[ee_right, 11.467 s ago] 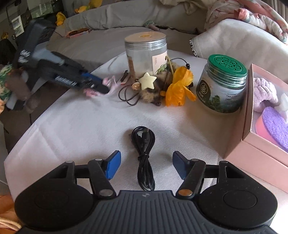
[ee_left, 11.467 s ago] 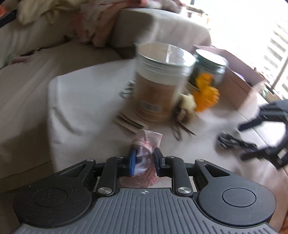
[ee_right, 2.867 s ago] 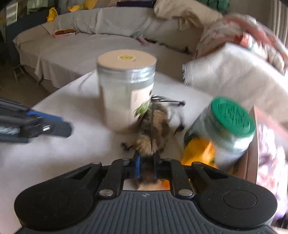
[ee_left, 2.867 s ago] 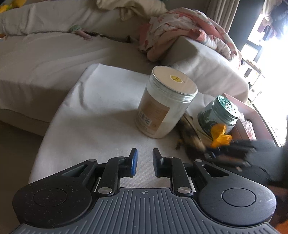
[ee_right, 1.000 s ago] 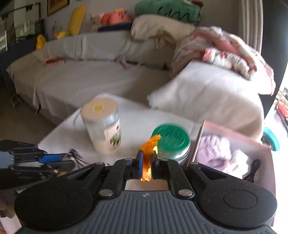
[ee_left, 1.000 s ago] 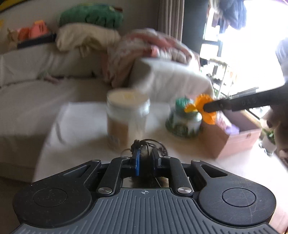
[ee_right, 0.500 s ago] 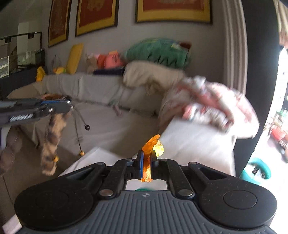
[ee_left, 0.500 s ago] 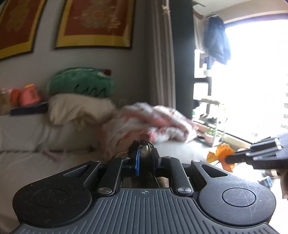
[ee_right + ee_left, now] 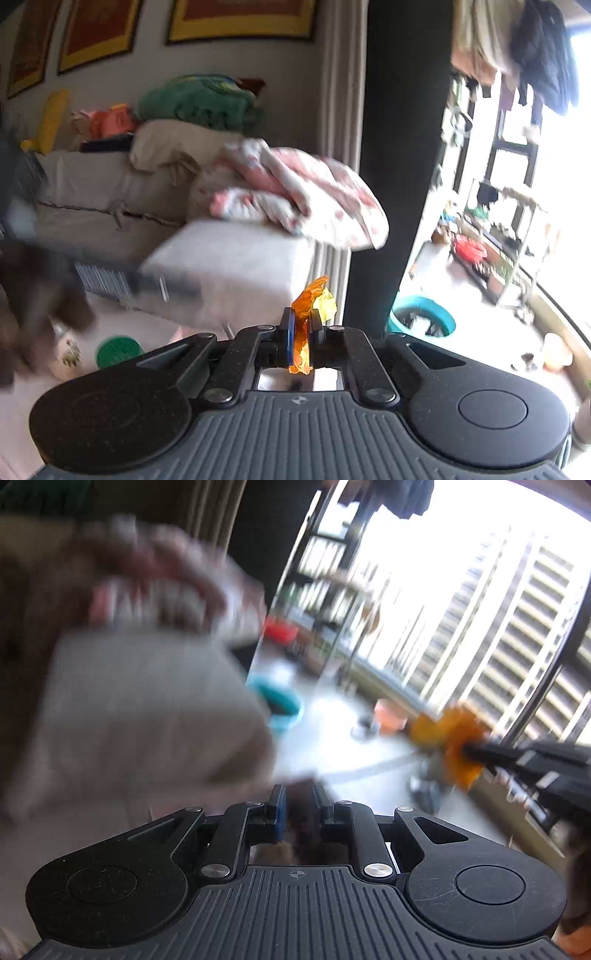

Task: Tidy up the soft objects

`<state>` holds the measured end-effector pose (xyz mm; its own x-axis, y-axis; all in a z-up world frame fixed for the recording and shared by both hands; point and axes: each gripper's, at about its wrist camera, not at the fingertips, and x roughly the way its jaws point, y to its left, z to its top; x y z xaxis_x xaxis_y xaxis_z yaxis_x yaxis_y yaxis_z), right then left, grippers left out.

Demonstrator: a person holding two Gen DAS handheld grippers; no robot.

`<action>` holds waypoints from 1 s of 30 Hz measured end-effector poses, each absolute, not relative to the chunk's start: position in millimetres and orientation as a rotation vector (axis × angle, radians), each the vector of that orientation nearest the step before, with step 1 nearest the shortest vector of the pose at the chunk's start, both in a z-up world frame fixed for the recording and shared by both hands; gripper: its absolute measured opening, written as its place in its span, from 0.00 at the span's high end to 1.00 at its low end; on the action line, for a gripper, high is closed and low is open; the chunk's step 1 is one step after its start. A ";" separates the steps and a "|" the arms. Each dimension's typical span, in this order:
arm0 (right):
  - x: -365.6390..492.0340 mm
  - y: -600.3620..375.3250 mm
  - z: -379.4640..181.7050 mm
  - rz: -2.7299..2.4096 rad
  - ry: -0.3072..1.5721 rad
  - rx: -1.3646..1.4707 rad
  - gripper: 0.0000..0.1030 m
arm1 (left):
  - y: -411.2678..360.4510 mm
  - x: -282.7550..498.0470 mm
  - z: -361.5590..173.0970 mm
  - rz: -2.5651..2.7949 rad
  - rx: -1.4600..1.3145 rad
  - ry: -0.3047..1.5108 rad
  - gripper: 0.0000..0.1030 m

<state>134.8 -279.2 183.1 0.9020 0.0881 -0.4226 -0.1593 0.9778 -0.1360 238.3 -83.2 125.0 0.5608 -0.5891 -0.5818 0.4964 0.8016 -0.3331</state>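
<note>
My left gripper [image 9: 299, 794] is shut on a brown furry charm [image 9: 301, 819], which shows dark and blurred between the fingers. My right gripper [image 9: 301, 319] is shut on an orange cloth flower [image 9: 308, 299] that sticks up above the fingers. The flower also shows in the left wrist view [image 9: 448, 738], held by the right gripper [image 9: 476, 755] at the right. In the right wrist view the left gripper's body is a blurred bar [image 9: 136, 286] at the left, with the furry charm [image 9: 44, 291] hanging under it. Both grippers are raised well above the table.
A green-lidded jar [image 9: 119, 350] and a second jar [image 9: 66, 356] stand low on the white tablecloth. A grey sofa cushion [image 9: 236, 266] with a pink floral blanket [image 9: 299, 195] lies behind. A teal bucket [image 9: 421, 319] stands on the floor by the window.
Both views have swung right toward the window. The left view now tilts down and is blurred by motion. Both grippers still hold their objects.
</note>
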 end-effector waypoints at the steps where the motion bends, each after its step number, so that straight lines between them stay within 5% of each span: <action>1: 136.2 -283.6 177.7 0.127 0.438 -0.155 0.94 | -89.2 241.8 110.1 -0.605 -0.111 0.778 0.83; 13: 194.7 -258.6 90.7 0.295 0.641 0.105 0.93 | -23.9 168.7 132.0 -0.536 -0.115 0.617 0.82; 19: 184.6 -246.4 47.8 0.330 0.719 0.124 0.73 | 12.9 105.7 60.7 -0.454 -0.125 0.748 0.82; 21: 159.6 -243.3 50.3 0.309 0.678 0.076 0.47 | 27.0 91.0 38.4 -0.406 -0.123 0.802 0.82; 23: 128.2 -237.8 53.6 0.261 0.609 -0.006 0.36 | 29.0 72.8 25.1 -0.330 -0.060 0.802 0.82; 30: 58.9 -230.2 35.8 0.245 0.611 -0.061 0.21 | 4.6 25.0 9.9 -0.254 0.030 0.772 0.82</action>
